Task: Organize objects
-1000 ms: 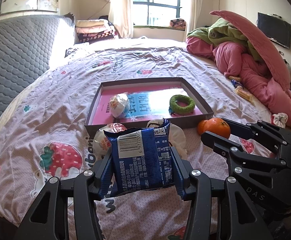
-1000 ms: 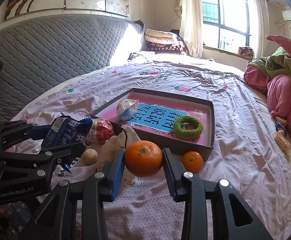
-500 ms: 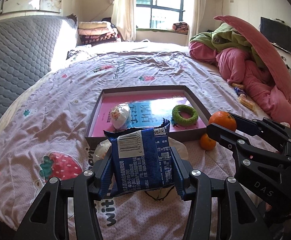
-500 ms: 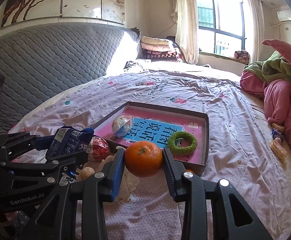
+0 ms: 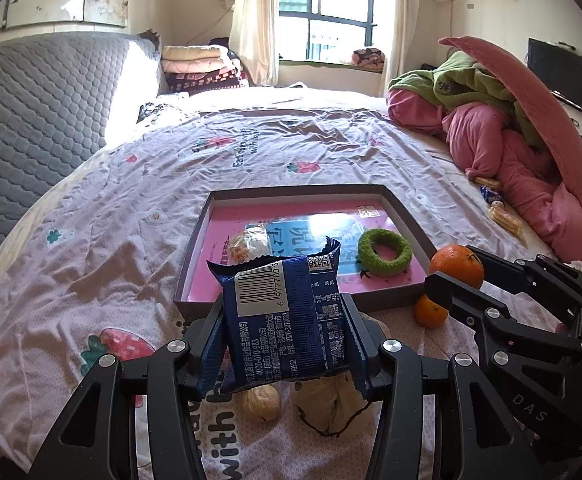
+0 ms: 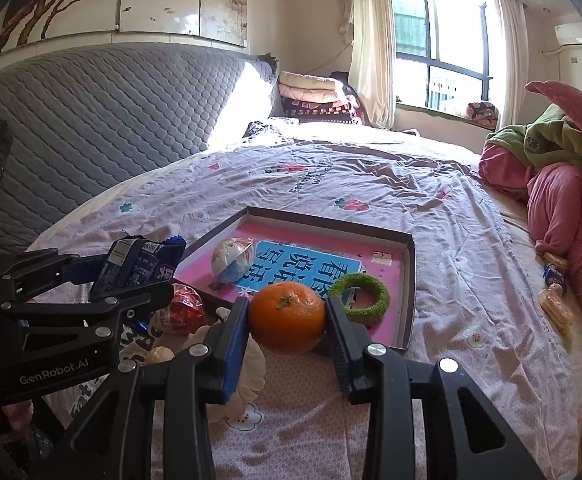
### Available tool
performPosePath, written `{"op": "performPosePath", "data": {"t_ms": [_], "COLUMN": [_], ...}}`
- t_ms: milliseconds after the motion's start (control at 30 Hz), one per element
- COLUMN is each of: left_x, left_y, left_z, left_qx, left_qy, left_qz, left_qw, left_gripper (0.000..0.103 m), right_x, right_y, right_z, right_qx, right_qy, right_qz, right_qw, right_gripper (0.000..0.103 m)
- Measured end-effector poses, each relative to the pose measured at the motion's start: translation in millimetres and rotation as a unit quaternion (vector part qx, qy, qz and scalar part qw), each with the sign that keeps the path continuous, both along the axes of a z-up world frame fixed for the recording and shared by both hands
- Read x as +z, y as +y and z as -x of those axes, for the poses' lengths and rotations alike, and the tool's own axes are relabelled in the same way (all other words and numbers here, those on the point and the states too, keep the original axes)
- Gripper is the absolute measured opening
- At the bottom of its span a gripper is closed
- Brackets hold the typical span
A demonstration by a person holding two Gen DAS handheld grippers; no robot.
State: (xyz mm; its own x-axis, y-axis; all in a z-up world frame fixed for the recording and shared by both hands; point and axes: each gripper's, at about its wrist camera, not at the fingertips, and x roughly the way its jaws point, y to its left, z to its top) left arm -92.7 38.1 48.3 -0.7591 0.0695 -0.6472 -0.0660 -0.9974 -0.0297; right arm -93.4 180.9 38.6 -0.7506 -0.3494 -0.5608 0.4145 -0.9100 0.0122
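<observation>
Tray (image 5: 407, 216) holds green ring (image 5: 385, 251) and wrapped ball (image 5: 249, 242); hand-held grippers clamp packet (image 5: 287, 320), orange (image 6: 287, 318).

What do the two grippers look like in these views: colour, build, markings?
Both are matte black, built from skeletal linkage bars with triangular cut-outs and silver round pivot bolts. The fingers carry blue ribbed pads. The left gripper has "GenRobot.AI" printed in pale letters on its body; the right gripper shows "DAS" on its side. No cables, sleeves or hands are clearly visible.

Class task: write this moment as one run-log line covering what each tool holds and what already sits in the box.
left tool: shut on blue snack packet | right tool: shut on orange | box: green ring, wrapped ball
</observation>
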Motion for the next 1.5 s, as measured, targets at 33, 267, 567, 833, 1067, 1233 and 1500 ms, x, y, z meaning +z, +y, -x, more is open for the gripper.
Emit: {"op": "performPosePath", "data": {"t_ms": [33,267,567,833,1067,1233,1500], "left_x": [-0.4,-0.4,0.4,11.6,17.7,17.6,15.3], "left_y": [-0.3,-3.4,-4.3,-16.4,-20.6,-22.6,-17.0], "left_z": [2.0,13.5,33.1,53.8,68.6,77.2,92.9], "left_qx": [0.001,0.006,0.005,0.014,0.018,0.019,0.015], "left_qy": [-0.001,0.0,0.001,0.011,0.018,0.018,0.017], "left_qz": [0.0,-0.004,-0.003,-0.009,-0.007,-0.009,-0.005], "left_qw": [1.0,1.0,1.0,0.9998,0.9996,0.9996,0.9997], "left_gripper": [0.053,0.053,0.053,0.053,0.053,0.053,0.053], "right_x": [0.3,4.1,5.4,12.0,14.1,15.1,20.2], "right_y": [-0.8,-4.5,-4.6,-3.0,-2.2,-2.8,-3.8], "right_z": [1.0,10.5,25.8,44.4,58.9,67.1,82.6], "right_qx": [0.0,0.001,-0.004,-0.01,-0.013,-0.014,-0.016], "right_qy": [0.001,0.007,0.006,0.014,0.014,0.017,0.025], "right_qz": [-0.001,-0.001,-0.001,0.001,0.003,0.0,-0.004], "right_qw": [1.0,1.0,1.0,1.0,1.0,1.0,1.0], "right_gripper": [0.038,0.038,0.038,0.038,0.038,0.038,0.038]}}
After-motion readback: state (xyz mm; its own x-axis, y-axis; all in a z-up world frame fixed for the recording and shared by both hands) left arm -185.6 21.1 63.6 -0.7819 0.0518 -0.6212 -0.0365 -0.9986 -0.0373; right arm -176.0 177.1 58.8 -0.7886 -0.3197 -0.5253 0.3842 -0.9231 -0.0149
